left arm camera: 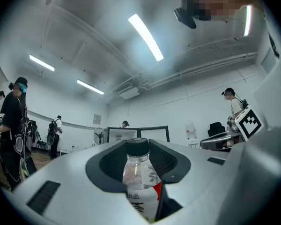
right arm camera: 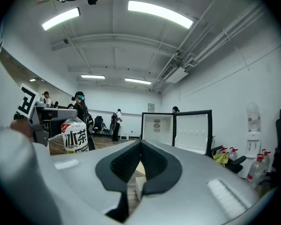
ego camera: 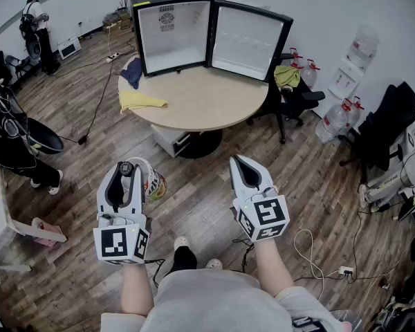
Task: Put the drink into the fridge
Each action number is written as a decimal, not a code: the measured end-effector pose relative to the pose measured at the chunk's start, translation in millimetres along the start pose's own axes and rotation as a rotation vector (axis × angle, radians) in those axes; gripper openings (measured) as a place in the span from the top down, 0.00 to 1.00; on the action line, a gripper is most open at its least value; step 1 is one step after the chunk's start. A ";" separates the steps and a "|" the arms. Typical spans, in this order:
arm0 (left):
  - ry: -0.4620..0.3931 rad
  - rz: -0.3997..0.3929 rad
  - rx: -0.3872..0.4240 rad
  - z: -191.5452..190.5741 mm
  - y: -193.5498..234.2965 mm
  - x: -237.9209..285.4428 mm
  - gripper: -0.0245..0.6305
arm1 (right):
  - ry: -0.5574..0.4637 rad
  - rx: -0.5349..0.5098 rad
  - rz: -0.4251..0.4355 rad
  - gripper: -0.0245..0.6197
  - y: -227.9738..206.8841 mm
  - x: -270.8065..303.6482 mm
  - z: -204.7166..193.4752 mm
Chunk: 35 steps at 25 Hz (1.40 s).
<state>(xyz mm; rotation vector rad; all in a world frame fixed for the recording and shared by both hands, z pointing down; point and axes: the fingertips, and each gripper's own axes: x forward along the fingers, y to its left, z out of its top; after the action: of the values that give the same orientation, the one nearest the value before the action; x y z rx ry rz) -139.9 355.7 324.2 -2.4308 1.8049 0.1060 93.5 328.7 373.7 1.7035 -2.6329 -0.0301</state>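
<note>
Clamped just under the cap of the drink, the grey left gripper [ego camera: 123, 170] carries a clear plastic drink bottle with a black cap and a white printed label [ego camera: 152, 182]. In the left gripper view both pads press on its upper part, and the body hangs below them. The bottle is upright above the brown wooden floor [ego camera: 207, 185], close in front of the person and well apart from the table. The grey right gripper [ego camera: 238, 162] is beside it with its jaws together and nothing between them.

A small black fridge with a white inside [ego camera: 173, 40] stands at the far edge of the round light-wood table [ego camera: 214, 109]. Its black door [ego camera: 245, 41] is swung open to the right.

Several things could probably go wrong from here:
- The grip is high on the bottle, so a quick carry may make the heavy body swing, or the smooth plastic may slide down between the pads.
- The lower part hangs under the gripper, so it could hit the near edge of the table if the hand comes in too low.
- The cap could knock the top frame of the fridge if the hand comes in too high.
- A crumpled yellow cloth [ego camera: 142, 101] and a dark blue cloth [ego camera: 133, 71] lie at the left edge of the table, near the fridge, and an approach from that side could drag them.
- If the jaws open before the bottom rests flat inside, the bottle may fall over.
</note>
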 end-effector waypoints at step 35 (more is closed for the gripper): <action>-0.037 -0.150 0.005 -15.3 97.3 155.9 0.74 | -0.025 0.043 -0.090 0.95 -8.0 166.5 -4.1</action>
<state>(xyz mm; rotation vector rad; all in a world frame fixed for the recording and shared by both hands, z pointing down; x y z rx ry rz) -188.0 177.9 315.5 -2.5334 1.5992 0.1326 32.5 173.5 376.7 1.8457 -2.5910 0.0043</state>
